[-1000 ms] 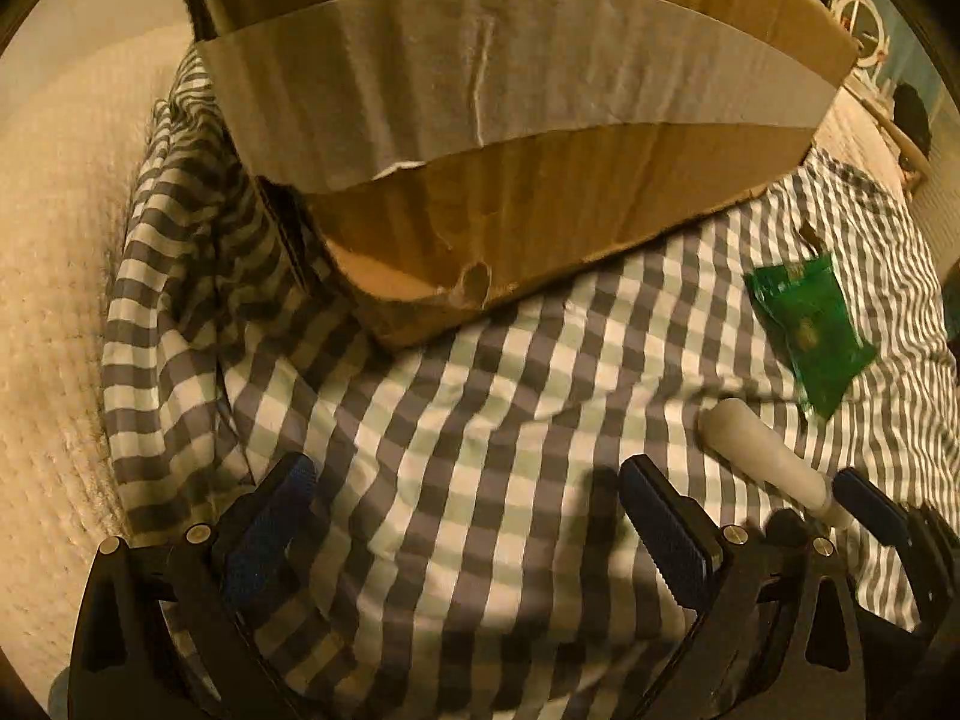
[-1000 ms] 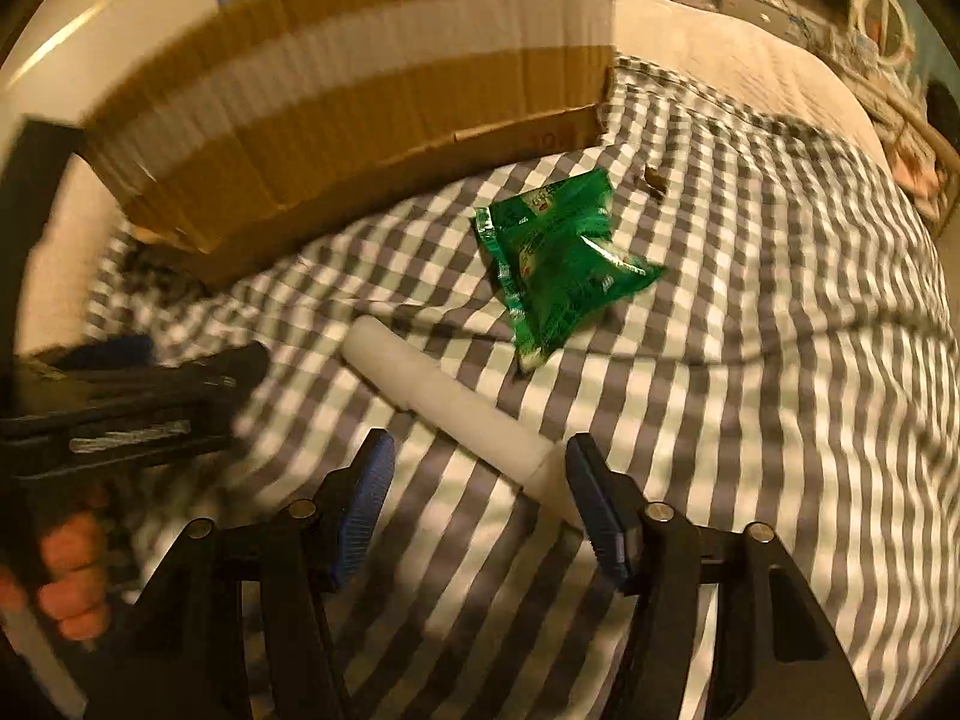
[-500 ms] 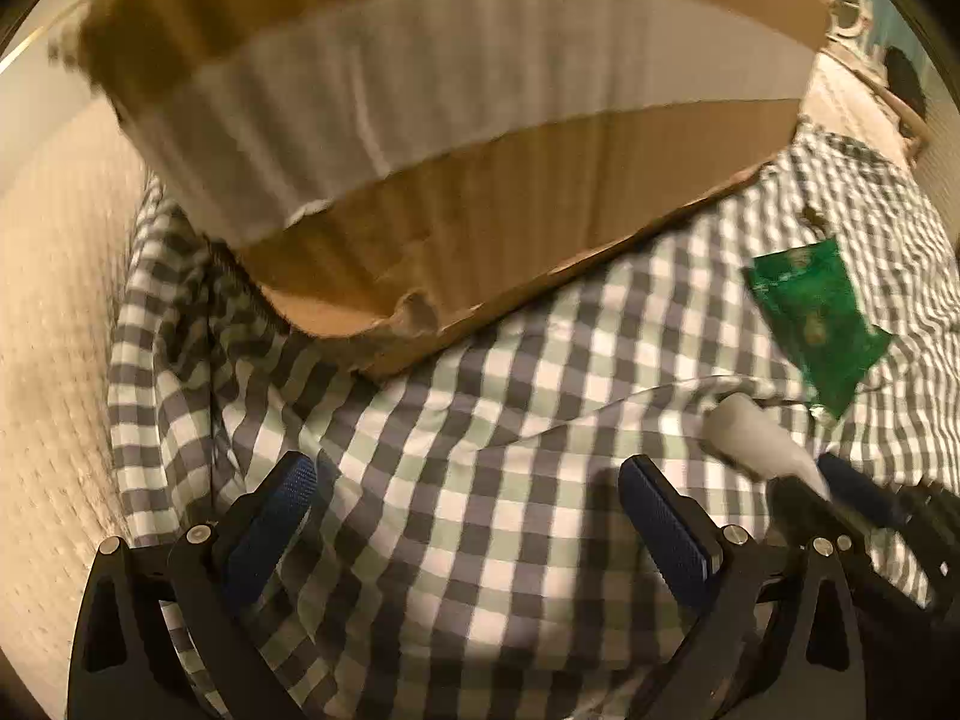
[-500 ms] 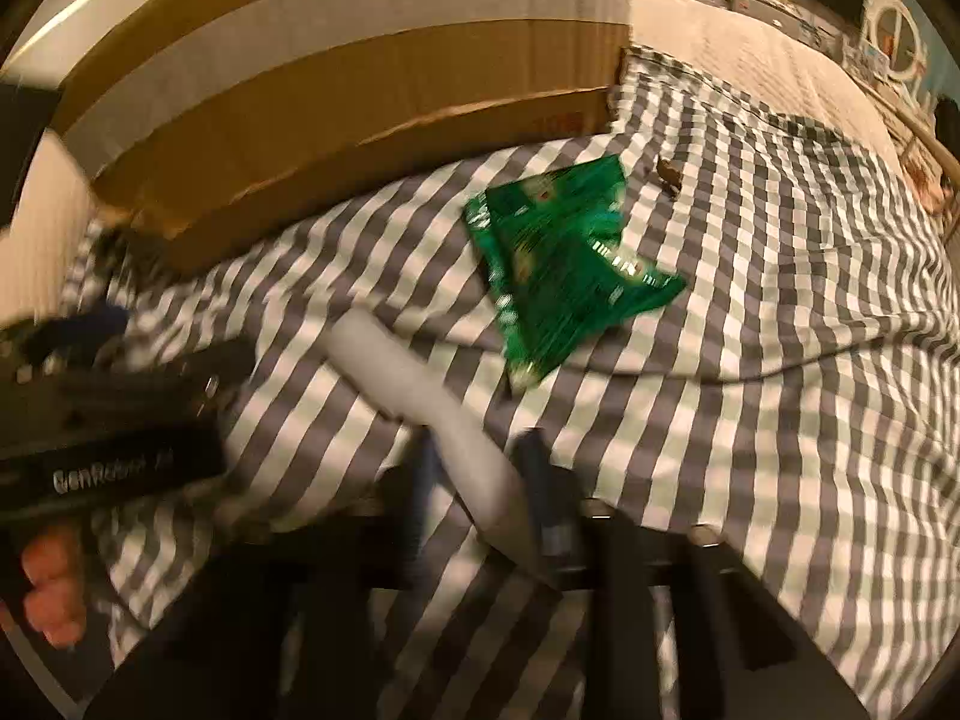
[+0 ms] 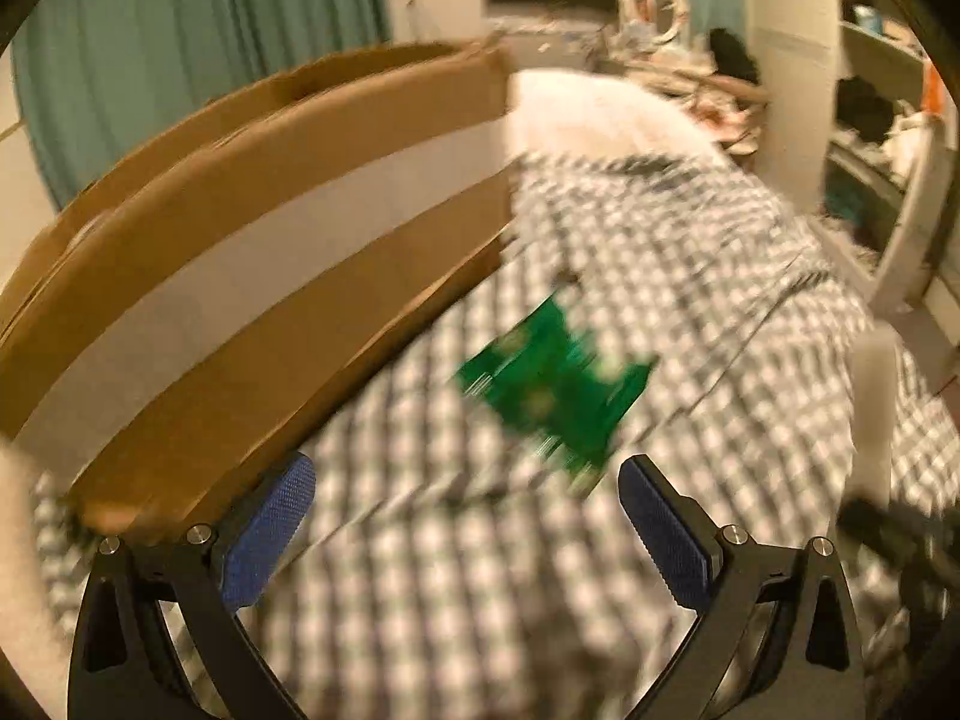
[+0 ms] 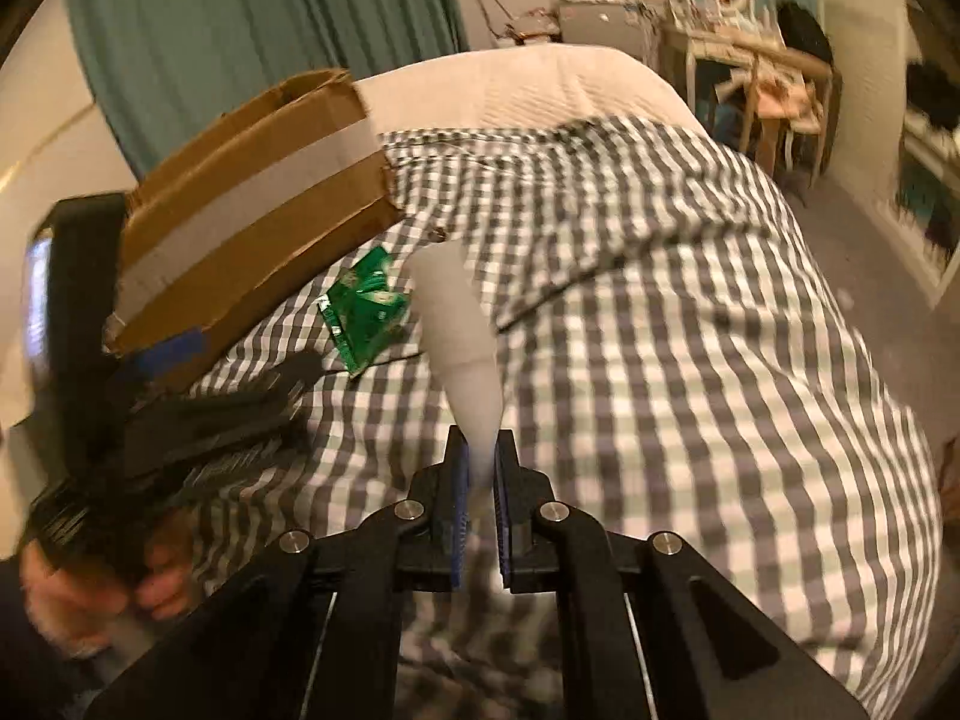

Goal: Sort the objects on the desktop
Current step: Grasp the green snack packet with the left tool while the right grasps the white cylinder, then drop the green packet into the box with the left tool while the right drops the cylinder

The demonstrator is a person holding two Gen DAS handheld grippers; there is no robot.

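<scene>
Box [image 6: 252,204]: contents unseen | right tool [image 6: 480,468]: clamps white tube [image 6: 462,336] | left tool [image 5: 468,516]: wide

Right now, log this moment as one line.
right gripper: shut on white tube, lifted | left gripper: open, empty | green packet: on checked cloth

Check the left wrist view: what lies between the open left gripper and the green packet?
Only bare checked cloth. In the left wrist view, the left gripper stands open and empty, with the green packet just beyond its fingertips, nothing lying between them.
</scene>
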